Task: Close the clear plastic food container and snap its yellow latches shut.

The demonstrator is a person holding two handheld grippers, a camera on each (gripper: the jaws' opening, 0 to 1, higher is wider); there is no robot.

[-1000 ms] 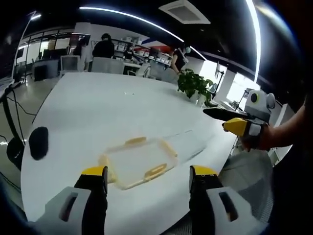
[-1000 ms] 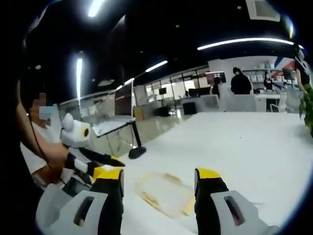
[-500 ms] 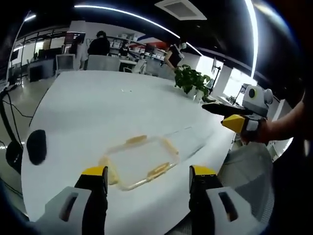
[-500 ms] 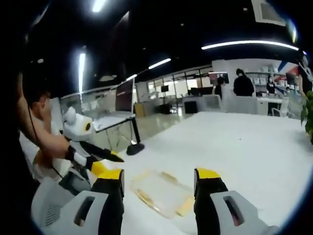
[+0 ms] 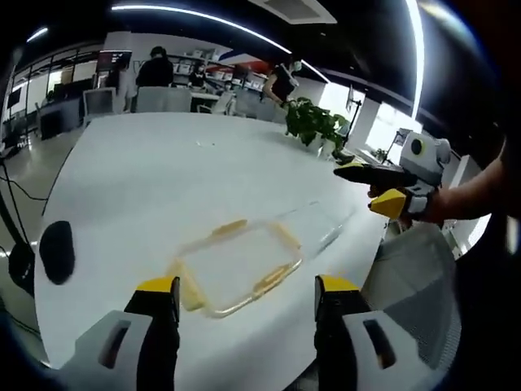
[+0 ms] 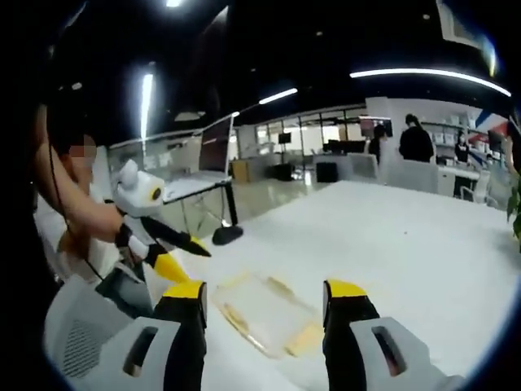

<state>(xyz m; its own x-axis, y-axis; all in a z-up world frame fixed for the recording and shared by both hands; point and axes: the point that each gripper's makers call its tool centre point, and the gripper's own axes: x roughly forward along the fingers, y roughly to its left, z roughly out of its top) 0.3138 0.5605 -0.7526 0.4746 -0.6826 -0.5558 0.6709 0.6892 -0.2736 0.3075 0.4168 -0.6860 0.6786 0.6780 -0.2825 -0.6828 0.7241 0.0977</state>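
A clear flat plastic container (image 5: 236, 267) with yellow latches along its edges lies on the white table (image 5: 163, 179), near the front edge. My left gripper (image 5: 248, 295) hovers open just short of it, holding nothing. The right gripper (image 5: 381, 189) comes in from the right in a hand, above the table's corner, its jaws apart. In the right gripper view the same container (image 6: 264, 314) sits between and beyond the jaws of my open right gripper (image 6: 267, 303). The left gripper (image 6: 167, 248) hangs at the left of it. A faint clear sheet (image 5: 319, 224) lies just past the container; I cannot tell what it is.
A black round object (image 5: 57, 251) sits at the table's left edge. A potted plant (image 5: 313, 126) stands at the far right corner. Chairs, desks and people (image 5: 155, 72) are beyond the far end. A monitor on a black base (image 6: 226, 235) stands off the table.
Both views have drifted a little with the hands. The container lies where it was. Both grippers stay open and clear of it.
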